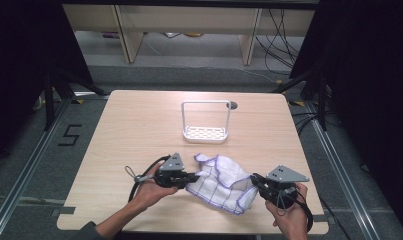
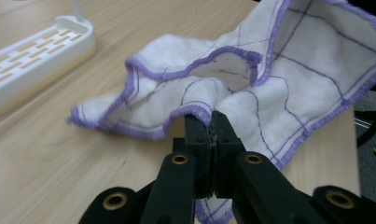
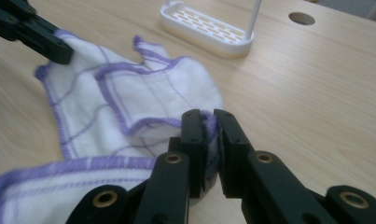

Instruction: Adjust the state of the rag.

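fingers [image 2: 223,135] pinching cloth [image 1: 220,182], white rack [image 1: 205,133] well beyond on table [image 1: 139,125]

A white rack on a wooden table, with desks and cables behind.

The white rack [image 1: 205,132], a slotted tray with a tall wire handle arching over it, stands upright a little back of the tabletop's [image 1: 139,125] middle. A round hole [image 1: 232,105] sits near the far edge, just behind the rack's right side. On the grey floor [image 1: 34,150] off the left edge is a black mark like a 5 [image 1: 70,135]. Cables [image 1: 281,45] trail beyond the far right corner, under pale desks [image 1: 189,20].
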The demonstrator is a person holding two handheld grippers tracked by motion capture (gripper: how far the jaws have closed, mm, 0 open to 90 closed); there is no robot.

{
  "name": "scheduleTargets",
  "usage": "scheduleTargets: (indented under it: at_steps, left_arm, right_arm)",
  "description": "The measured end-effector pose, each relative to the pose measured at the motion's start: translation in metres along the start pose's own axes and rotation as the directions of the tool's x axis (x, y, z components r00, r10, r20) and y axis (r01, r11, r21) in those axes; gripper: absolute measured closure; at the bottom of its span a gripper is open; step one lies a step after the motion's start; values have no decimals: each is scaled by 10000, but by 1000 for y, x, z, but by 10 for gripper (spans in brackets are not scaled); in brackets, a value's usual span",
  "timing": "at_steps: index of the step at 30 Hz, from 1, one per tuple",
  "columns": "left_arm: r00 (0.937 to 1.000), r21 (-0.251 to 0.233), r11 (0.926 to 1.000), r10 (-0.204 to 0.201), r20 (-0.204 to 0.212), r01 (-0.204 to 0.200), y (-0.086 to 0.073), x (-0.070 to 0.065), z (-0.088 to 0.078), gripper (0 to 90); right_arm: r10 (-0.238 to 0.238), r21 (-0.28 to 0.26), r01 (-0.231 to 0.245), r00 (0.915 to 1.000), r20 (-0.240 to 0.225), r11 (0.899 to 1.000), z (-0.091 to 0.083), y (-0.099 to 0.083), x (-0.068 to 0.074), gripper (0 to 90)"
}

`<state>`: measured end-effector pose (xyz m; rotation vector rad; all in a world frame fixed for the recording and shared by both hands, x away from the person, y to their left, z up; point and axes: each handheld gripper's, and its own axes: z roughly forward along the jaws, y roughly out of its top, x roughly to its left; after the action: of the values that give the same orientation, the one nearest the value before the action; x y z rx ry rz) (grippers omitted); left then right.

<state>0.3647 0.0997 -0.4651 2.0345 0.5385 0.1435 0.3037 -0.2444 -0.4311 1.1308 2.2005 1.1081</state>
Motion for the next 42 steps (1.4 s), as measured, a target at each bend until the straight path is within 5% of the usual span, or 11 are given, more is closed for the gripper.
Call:
scheduleTargets:
  at_steps: [4, 8, 11, 16, 18, 21, 28, 32, 36, 38, 42]
  left_arm:
    - [9998, -46, 9998, -180, -70, 180, -11, 0, -25, 876]
    - [9970, 505, 9958, -766, -92, 770, -48, -1, -31, 875]
    - [9970, 1464, 9863, -768, -40, 765, -71, -4, -19, 874]
    - [9981, 1354, 9889, -595, -164, 611, -67, -6, -20, 867]
    - [9991, 1503, 9878, -386, -166, 407, -67, -4, -20, 862]
    - [9987, 1610, 9856, -510, -64, 513, -71, -5, -19, 848]
    - [9990, 1571, 9866, -452, -26, 450, -72, -8, -20, 844]
    - [9988, 1524, 9872, -480, -11, 476, -72, -8, -20, 842]
    - [9993, 1628, 9860, -367, -33, 367, -72, -7, -20, 842]
    - [9993, 1596, 9865, -372, -6, 368, -72, -7, -20, 843]
    - [9995, 1606, 9865, -321, -4, 318, -72, -7, -20, 849]
  right_arm:
    - [79, 198, -73, 9995, -317, 9998, 9, -3, 3, 840]
    - [-89, 1081, 132, 9992, -402, 9941, 28, -15, 9, 839]
    - [-659, 2296, 711, 9974, -304, 9707, 52, -30, 12, 820]
    - [-959, 2462, 931, 9954, -7, 9647, 51, -25, 20, 657]
    - [-759, 2173, 688, 9968, 248, 9737, 46, -15, 25, 554]
    - [-1352, 1149, 1327, 9907, 144, 9845, 41, 9, 46, 462]
    - [-2093, 1471, 2398, 9580, -1961, 9596, 79, 26, 103, 458]
    - [-2236, 1895, 2636, 9521, -2085, 9458, 98, 22, 115, 446]
    - [-1964, 2373, 2408, 9607, -1961, 9411, 108, 15, 121, 437]
    - [-2255, 2312, 2718, 9519, -2076, 9342, 111, 13, 119, 451]
    - [-2390, 2611, 2887, 9489, -2060, 9211, 116, 6, 118, 644]
